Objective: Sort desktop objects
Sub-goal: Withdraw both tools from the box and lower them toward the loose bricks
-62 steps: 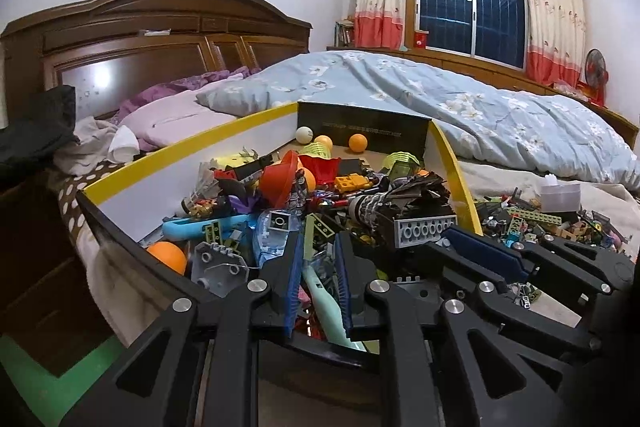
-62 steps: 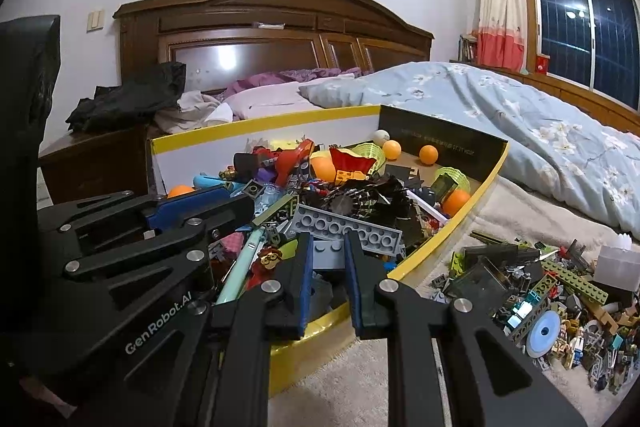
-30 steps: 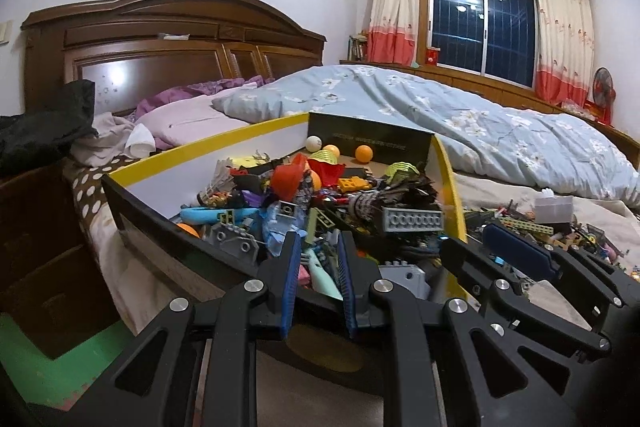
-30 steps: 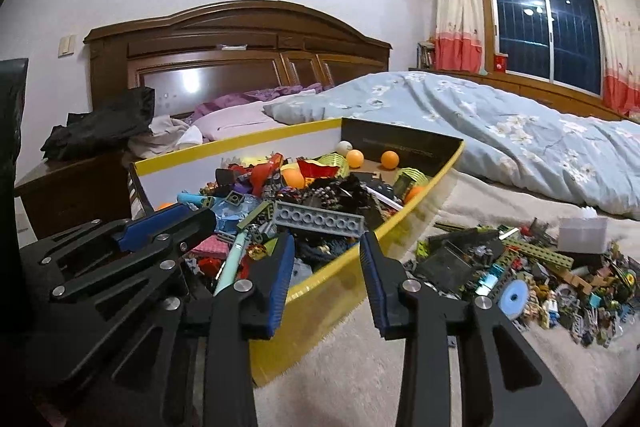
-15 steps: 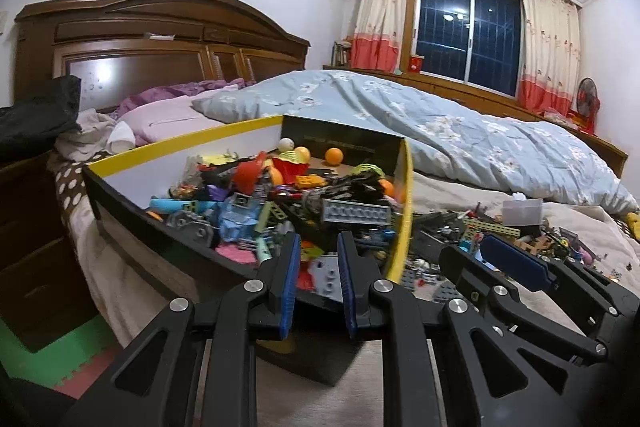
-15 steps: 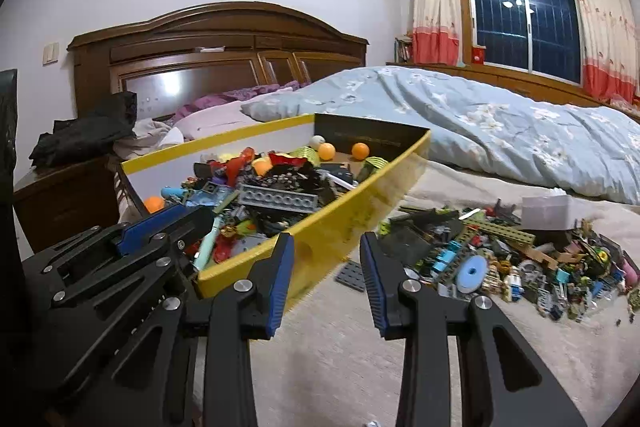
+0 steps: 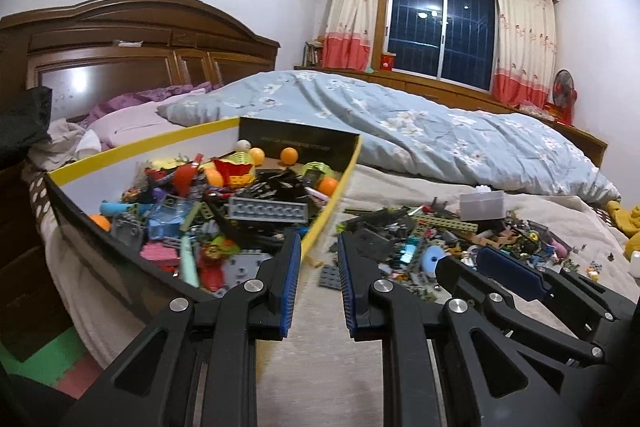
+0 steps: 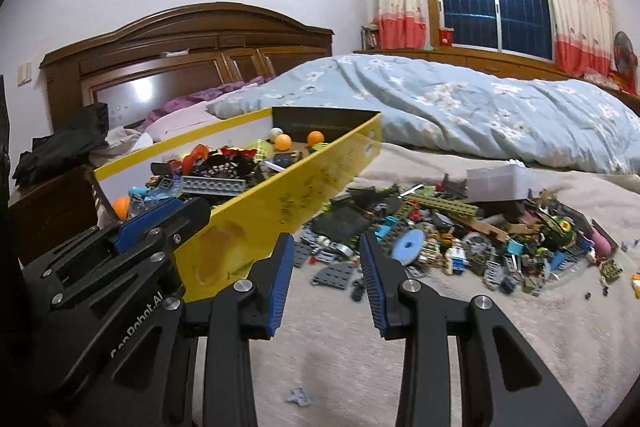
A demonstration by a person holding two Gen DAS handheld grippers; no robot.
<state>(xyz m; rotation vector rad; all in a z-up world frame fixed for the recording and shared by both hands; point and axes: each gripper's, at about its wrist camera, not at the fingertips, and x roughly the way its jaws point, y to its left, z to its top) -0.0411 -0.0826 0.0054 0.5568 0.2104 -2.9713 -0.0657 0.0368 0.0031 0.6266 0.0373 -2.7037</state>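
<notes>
A yellow-rimmed cardboard box [image 7: 332, 203] [image 8: 280, 203] holds many toy bricks, a long grey brick [image 7: 268, 209] and orange balls [image 7: 289, 155]. A pile of loose bricks [image 7: 440, 239] [image 8: 460, 227] lies on the beige bed cover to the box's right. A dark grey plate [image 8: 334, 275] [image 7: 330, 275] lies apart in front of the pile. My left gripper [image 7: 318, 247] is open and empty beside the box's near right corner. My right gripper [image 8: 326, 247] is open and empty, just short of the dark grey plate. Each gripper shows in the other's view.
A translucent plastic box [image 8: 498, 183] sits at the back of the pile. A blue floral quilt [image 7: 420, 131] covers the far bed. A wooden headboard [image 7: 120, 43] and a dark nightstand [image 8: 52, 219] stand to the left. A small grey piece [image 8: 298, 397] lies on the cover.
Both grippers have pulled back and swung right, from over the box to the cover beside it. Both have opened, the right first, the left in the last half second.
</notes>
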